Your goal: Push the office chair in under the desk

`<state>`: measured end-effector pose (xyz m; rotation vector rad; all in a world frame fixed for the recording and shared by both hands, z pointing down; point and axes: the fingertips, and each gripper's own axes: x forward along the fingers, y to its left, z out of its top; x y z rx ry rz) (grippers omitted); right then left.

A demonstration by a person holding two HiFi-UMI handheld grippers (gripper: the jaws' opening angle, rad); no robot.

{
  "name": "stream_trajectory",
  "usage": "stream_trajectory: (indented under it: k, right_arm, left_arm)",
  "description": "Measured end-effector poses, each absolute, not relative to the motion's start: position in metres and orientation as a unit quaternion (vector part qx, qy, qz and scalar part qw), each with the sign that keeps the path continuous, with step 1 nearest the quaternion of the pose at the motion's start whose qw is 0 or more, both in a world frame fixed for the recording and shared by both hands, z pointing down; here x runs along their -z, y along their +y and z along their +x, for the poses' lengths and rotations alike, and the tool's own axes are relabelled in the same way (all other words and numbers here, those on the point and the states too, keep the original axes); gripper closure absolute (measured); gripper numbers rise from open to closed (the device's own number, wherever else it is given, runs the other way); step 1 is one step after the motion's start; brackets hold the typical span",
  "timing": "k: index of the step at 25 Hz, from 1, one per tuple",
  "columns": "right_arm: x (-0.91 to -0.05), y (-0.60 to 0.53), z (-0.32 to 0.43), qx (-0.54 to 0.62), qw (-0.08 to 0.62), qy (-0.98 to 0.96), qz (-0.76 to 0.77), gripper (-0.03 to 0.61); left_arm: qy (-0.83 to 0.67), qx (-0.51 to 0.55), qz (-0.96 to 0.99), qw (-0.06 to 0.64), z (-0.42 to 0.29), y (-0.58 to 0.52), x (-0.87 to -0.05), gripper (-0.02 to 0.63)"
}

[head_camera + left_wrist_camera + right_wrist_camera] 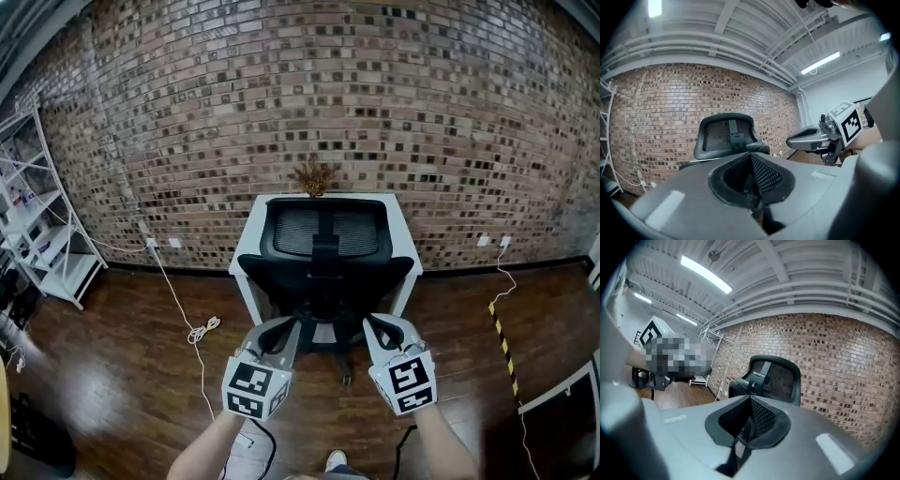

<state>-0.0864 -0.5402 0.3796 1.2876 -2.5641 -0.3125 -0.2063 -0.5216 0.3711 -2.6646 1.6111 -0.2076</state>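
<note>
A black mesh-back office chair (325, 246) stands at the white desk (251, 239), its backrest up against the desk's front edge and its seat under the top. My left gripper (281, 330) and right gripper (380, 330) are held side by side on the near side of the chair, apart from it. Both are shut with nothing between the jaws. The left gripper view has the chair (725, 136) beyond my closed left gripper (751, 176), with the right gripper (820, 136) beside it. In the right gripper view the chair (773, 378) stands beyond my closed right gripper (750, 420).
A brick wall runs behind the desk, and a dried plant (314, 175) stands on its far edge. White shelving (42, 225) is at the left. A white cable (199, 330) trails over the wooden floor. Yellow-black tape (502, 337) marks the floor at the right.
</note>
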Motion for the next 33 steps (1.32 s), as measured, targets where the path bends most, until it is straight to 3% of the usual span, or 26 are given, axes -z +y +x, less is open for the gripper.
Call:
stream_trajectory:
  k: [18,33]
  right_arm:
    - [-0.382,-0.421,-0.104,0.053,0.078,-0.886,0.453,0.578]
    - [-0.390,-0.371,-0.113,0.045,0.078,-0.892,0.442,0.578]
  left_arm:
    - [0.480,0.018,-0.877,-0.020,-0.185,-0.422,-0.377,0.597]
    - [0.477,0.004,-0.879,-0.031,-0.182,-0.376,-0.388,0.597]
